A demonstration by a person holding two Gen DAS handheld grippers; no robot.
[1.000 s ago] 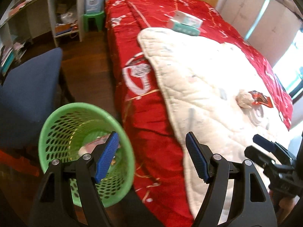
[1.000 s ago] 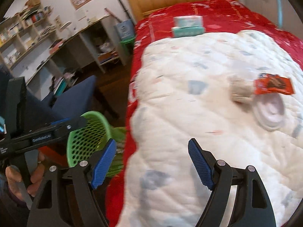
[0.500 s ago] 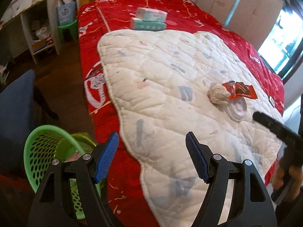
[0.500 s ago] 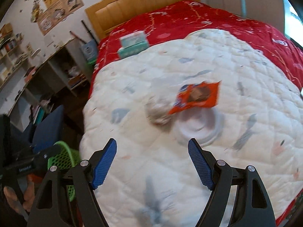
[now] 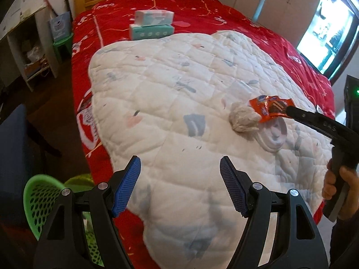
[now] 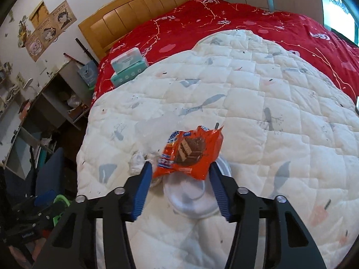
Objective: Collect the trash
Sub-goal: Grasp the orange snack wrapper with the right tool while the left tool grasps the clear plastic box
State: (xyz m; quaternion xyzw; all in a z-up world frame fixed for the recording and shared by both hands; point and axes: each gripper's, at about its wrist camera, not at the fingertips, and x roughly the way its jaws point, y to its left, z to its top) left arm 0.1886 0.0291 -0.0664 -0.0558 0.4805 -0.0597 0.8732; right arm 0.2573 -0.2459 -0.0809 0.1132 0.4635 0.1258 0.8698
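Note:
An orange snack wrapper (image 6: 189, 153) lies on the white quilt (image 6: 258, 103), partly over a white plastic lid (image 6: 190, 198) and next to a crumpled tissue (image 6: 138, 162). My right gripper (image 6: 179, 168) has its blue pads on either side of the wrapper, narrowed around it. In the left wrist view the wrapper (image 5: 270, 107), tissue (image 5: 243, 118) and lid (image 5: 274, 134) sit at the right, with the right gripper's finger over them. My left gripper (image 5: 180, 179) is open and empty above the quilt's near edge. The green basket (image 5: 40, 199) stands on the floor at lower left.
Two tissue boxes (image 5: 152, 25) are stacked on the red bedspread (image 5: 202, 6) near the wooden headboard (image 6: 145, 15). A blue chair (image 5: 13, 148) and shelves (image 5: 24, 51) stand left of the bed. A window is at the right.
Both grippers swung right from the basket toward the trash on the quilt. My right gripper came down over the orange wrapper and its jaws narrowed around it.

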